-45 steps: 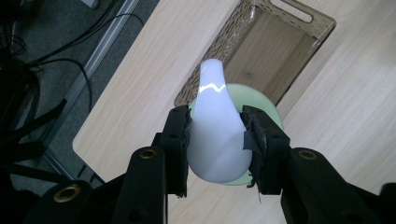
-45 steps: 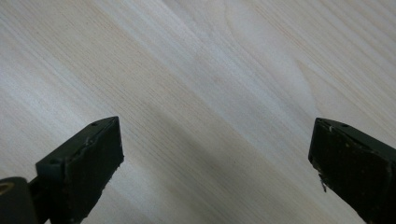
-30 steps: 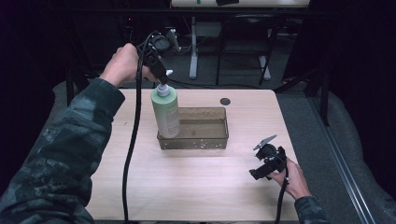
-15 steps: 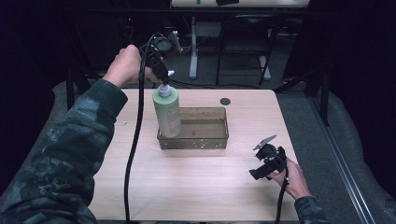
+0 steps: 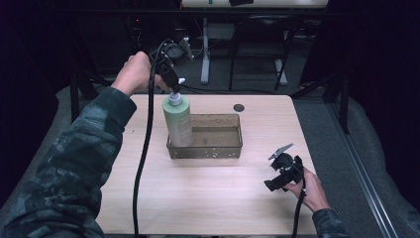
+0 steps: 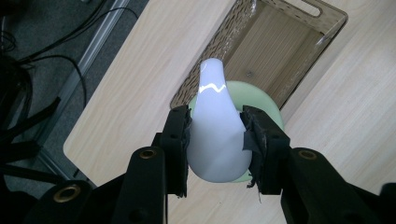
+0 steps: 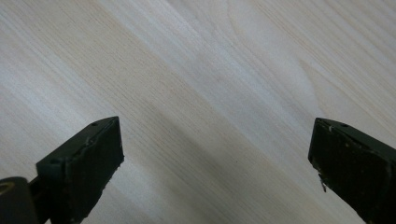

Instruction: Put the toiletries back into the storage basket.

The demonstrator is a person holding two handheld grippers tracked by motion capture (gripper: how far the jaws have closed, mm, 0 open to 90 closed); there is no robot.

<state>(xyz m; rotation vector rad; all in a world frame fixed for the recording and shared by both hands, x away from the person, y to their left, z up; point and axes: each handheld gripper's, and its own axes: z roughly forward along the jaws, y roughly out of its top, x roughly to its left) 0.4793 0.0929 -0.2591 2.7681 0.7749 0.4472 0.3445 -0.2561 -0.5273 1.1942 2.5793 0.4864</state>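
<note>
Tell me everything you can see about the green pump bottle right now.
The pump bottle is pale green with a cylindrical, plastic-looking body and a glossy white pump head on top. It stands upright at the left end of the brown see-through bin; whether its base touches the bin floor cannot be told. The left gripper comes from above, jaws closed on either side of the pump head. Nothing else touches it.

Small dark disc (image 5: 238, 107) on table (image 5: 208, 198); cables (image 6: 28, 70) on floor.
</note>
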